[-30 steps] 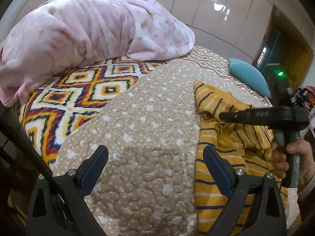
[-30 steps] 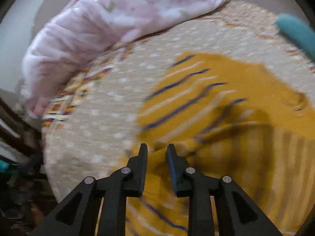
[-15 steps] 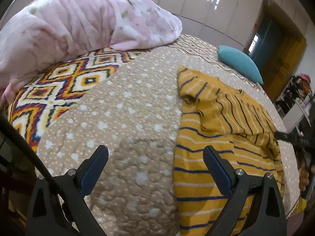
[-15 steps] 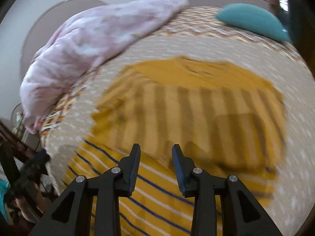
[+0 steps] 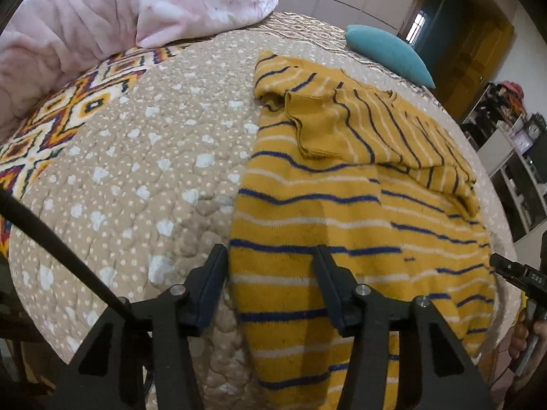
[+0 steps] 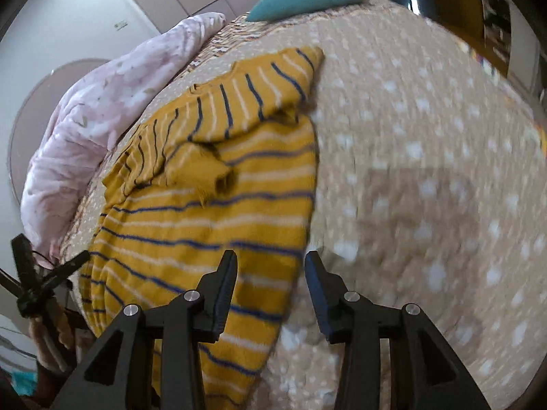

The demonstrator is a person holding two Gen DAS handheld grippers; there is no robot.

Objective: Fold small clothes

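Note:
A mustard-yellow sweater with blue and white stripes (image 5: 342, 212) lies on the beige dotted quilt (image 5: 143, 157), both sleeves folded in across its chest. It also shows in the right wrist view (image 6: 212, 212). My left gripper (image 5: 270, 266) is open and empty, hovering over the sweater's near left hem edge. My right gripper (image 6: 270, 273) is open and empty, over the sweater's near right hem edge. The right gripper's tip shows at the right edge of the left wrist view (image 5: 512, 270).
A pink blanket (image 5: 119, 10) is heaped at the far left of the bed. A teal pillow (image 5: 386, 51) lies beyond the sweater. A patterned cover (image 5: 68, 102) lies under the quilt. Shelves and a doorway (image 5: 478, 51) stand to the right.
My right gripper let go of the sleeve, opened and pulled back to the sweater's near right edge. My left gripper moved right over the hem and its jaws narrowed.

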